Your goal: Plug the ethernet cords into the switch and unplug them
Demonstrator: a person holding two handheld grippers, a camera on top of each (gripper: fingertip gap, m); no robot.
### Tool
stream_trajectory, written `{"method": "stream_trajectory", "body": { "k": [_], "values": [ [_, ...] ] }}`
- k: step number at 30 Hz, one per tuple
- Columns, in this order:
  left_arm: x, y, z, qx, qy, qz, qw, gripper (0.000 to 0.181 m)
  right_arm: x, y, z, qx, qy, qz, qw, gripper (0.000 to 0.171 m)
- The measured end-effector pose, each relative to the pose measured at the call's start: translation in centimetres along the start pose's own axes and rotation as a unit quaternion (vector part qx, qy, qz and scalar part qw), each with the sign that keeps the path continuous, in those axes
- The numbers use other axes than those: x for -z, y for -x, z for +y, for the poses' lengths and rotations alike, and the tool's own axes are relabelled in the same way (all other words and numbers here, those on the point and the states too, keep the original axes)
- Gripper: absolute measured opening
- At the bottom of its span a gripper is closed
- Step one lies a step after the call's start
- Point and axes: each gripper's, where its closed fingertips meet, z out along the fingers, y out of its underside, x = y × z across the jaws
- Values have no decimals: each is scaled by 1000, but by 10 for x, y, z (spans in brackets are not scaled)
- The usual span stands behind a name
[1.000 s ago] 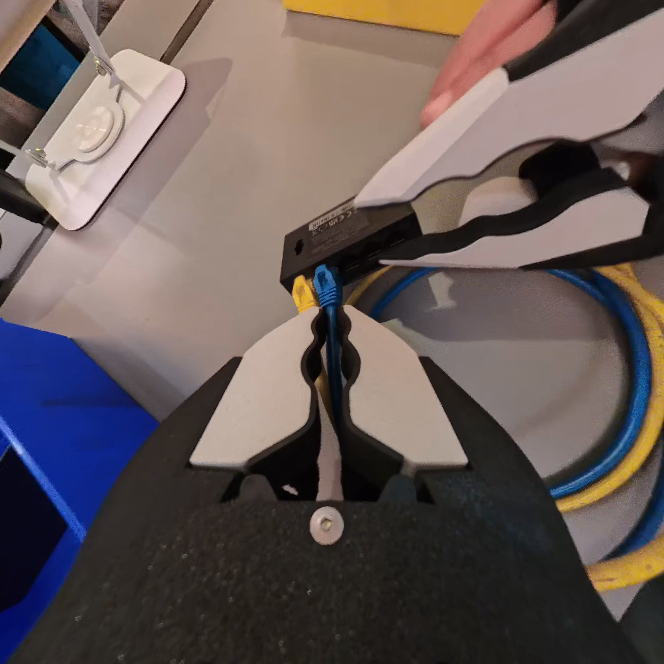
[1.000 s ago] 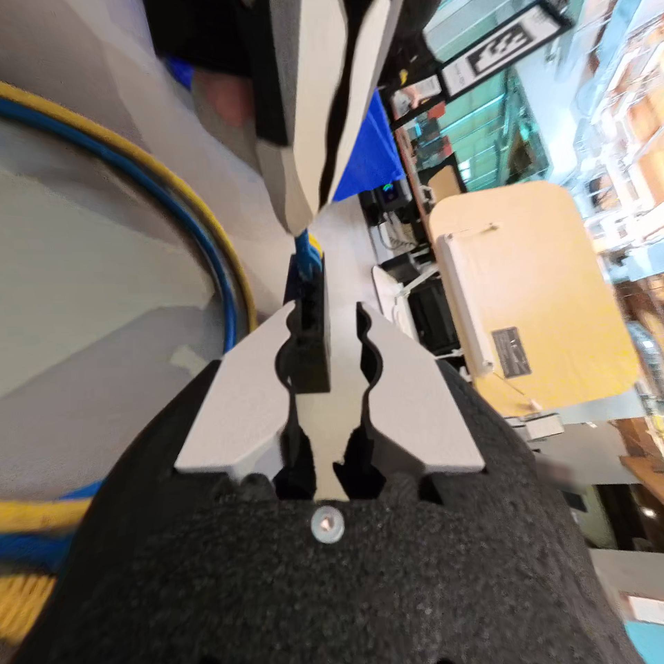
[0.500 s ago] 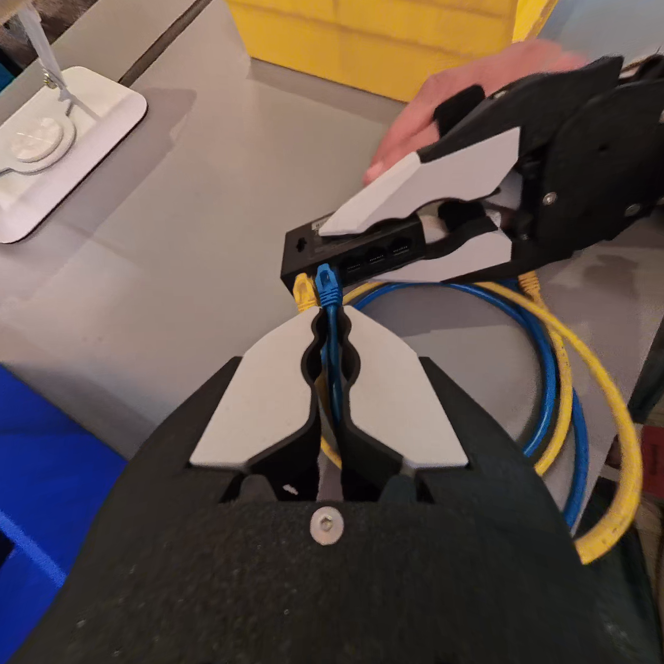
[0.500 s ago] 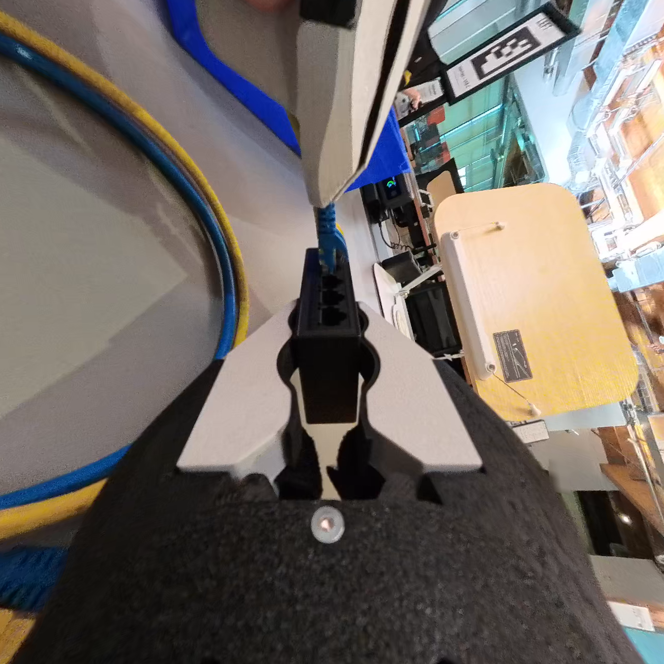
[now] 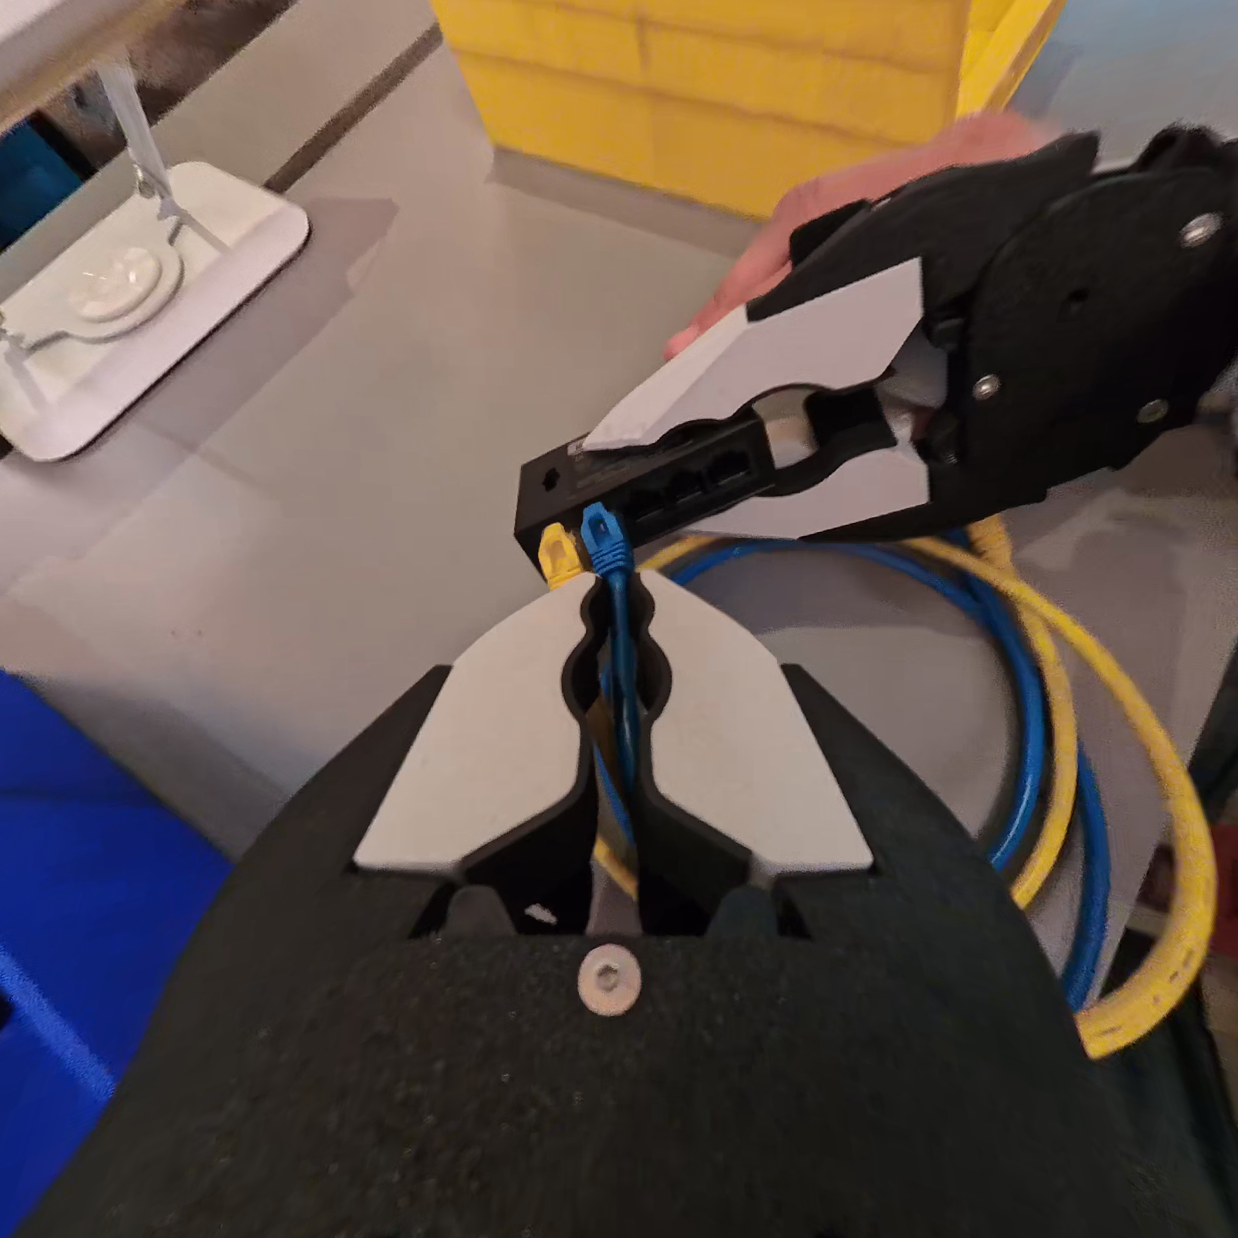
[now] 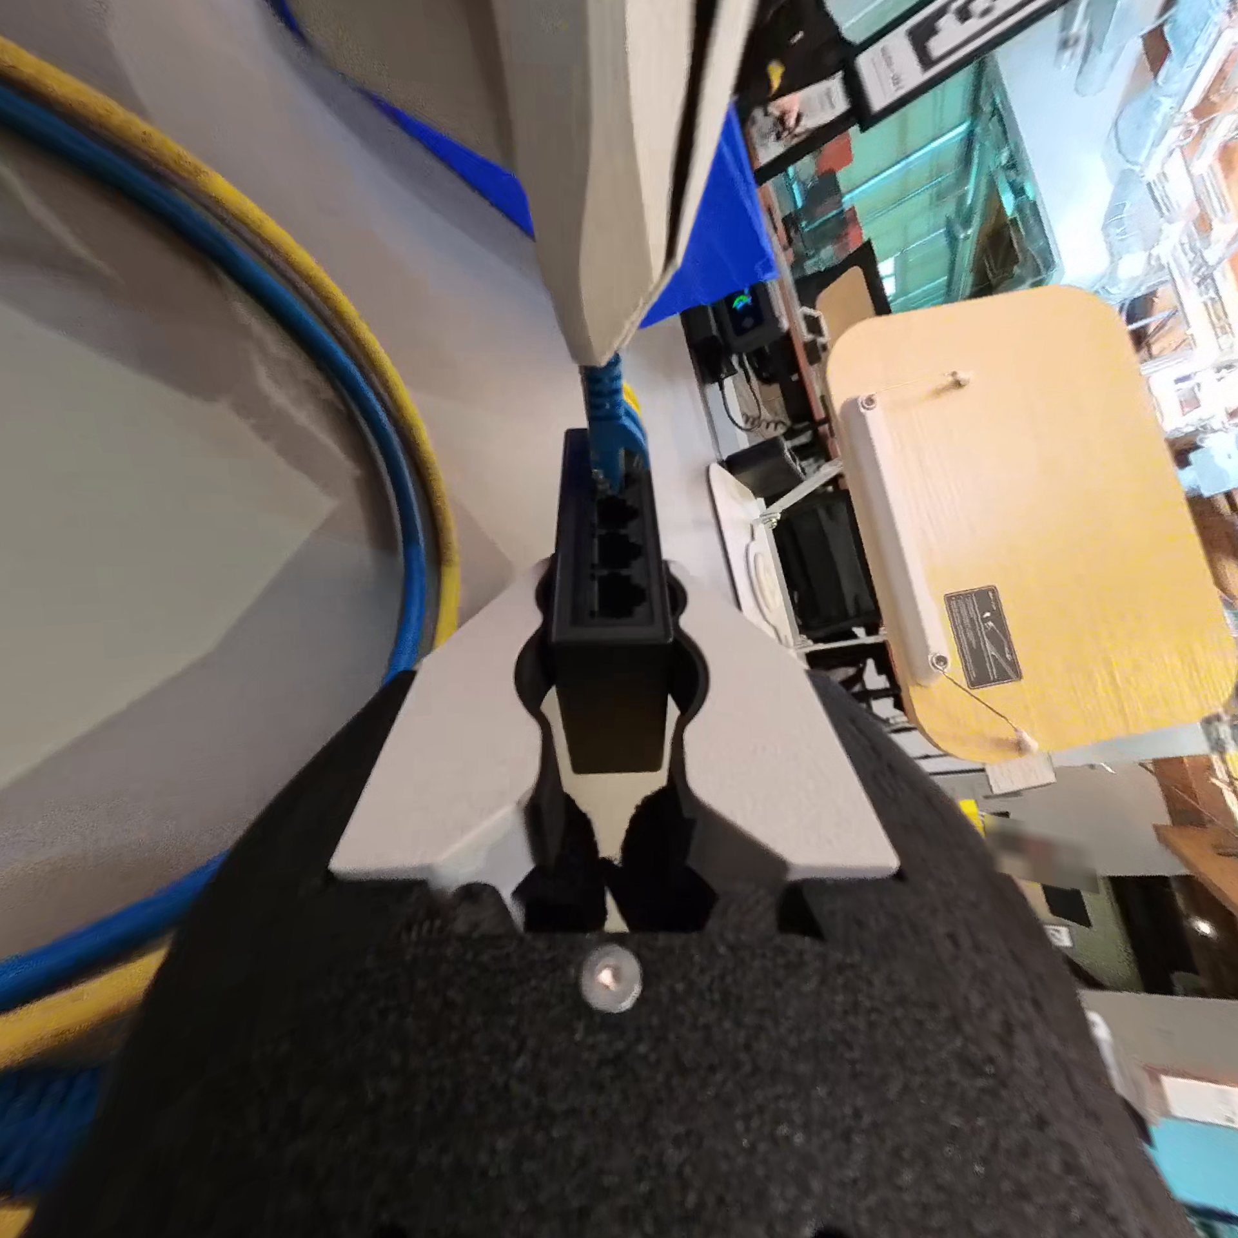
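The left gripper [image 5: 615, 589], black-bodied with pale grey finger plates, is closed on the round blue ethernet cord [image 5: 620, 676], which is pinched between the scalloped inner edges of its fingers just behind the ribbed blue plug boot [image 5: 603, 546]. That plug is seated in the port next to the end of the small black rectangular switch [image 5: 569, 486]. A yellow plug [image 5: 557, 555] is seated in the end port beside it, touching the tip of the left finger. The right gripper [image 6: 611, 589], held by a hand [image 5: 837, 221], is clamped on the switch, one finger above and one below, so that the box is held raised above the grey tabletop [image 5: 375, 415]. Three empty ports are seen facing out in the right wrist view.

The far ends of both cords are hidden: the blue loop and the yellow ethernet cord [image 5: 1132, 757] are coiled on the table under the switch and are cut off at the frame edge. Most of the switch's top is covered by the upper finger. The yellow box [image 5: 723, 87] behind and the blue bin [image 5: 80, 837] at the left are only partly in frame.
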Motion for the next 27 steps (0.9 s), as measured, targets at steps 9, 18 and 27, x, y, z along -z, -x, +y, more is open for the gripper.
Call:
{"method": "stream_trajectory", "body": {
  "k": [9,18,27],
  "values": [
    [92,46,-79,186,-265,119,939,26,27,-17,-14,-216,-133,-94,963,27],
    [32,-30,-47,12,-123,190,974,47,65,-23,-70,-428,-274,-310,804,26],
    [19,-38,-46,30,-195,222,955,30,64,-16,-65,-475,-254,-352,765,26]
  ]
}}
